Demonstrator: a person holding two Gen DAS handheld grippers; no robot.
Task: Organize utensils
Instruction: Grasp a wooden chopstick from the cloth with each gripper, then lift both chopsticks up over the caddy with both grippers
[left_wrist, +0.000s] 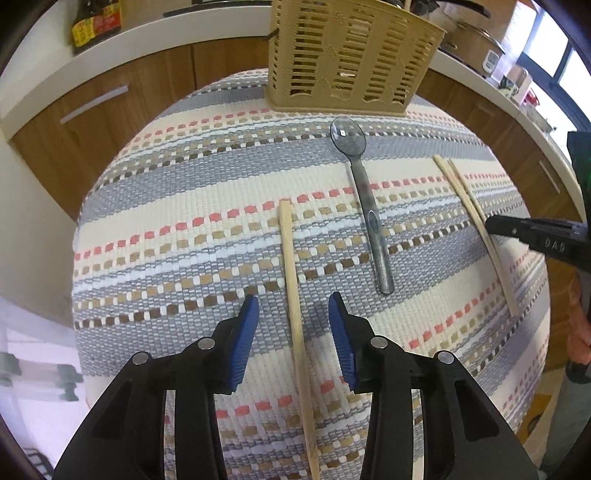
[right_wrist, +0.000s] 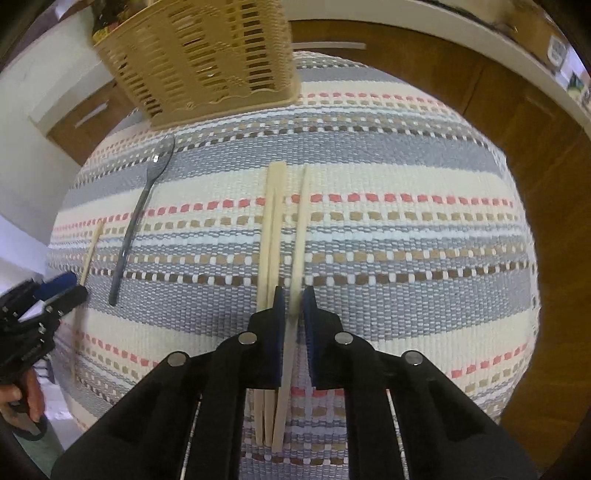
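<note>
1. Lowest in the left wrist view, the left tongs (left_wrist: 293, 306) stand spread wide, their blue pads (left_wrist: 248, 325) on either side of a single chopstick (left_wrist: 291, 277) without touching it. The stick runs straight up the middle of the frame, so the tongs look lined up to close across it.

2. At the bottom centre of the right wrist view, the right tongs (right_wrist: 293, 306) are nearly pressed together and pinch a pale chopstick (right_wrist: 301, 236) that points away up the frame. It seems raised off the cloth at the near end, though I cannot tell how far.

3. Just left of that one, a chopstick pair (right_wrist: 271, 236) lies flat and parallel on the striped cloth (right_wrist: 406, 229) covering the worktop, partly under the left pad. The close spacing probably explains the narrow, careful pinch.

4. Further up, left of centre in the right view, a grey translucent spoon (right_wrist: 142, 206) lies with its bowl toward the far side, untouched.

5. Farthest off, at the top of both views, the tan slotted basket (left_wrist: 351, 55) stands upright on the cloth's far edge. Handles point that way, so I judge it to be the holder the utensils are meant for; most remain outside it.
</note>
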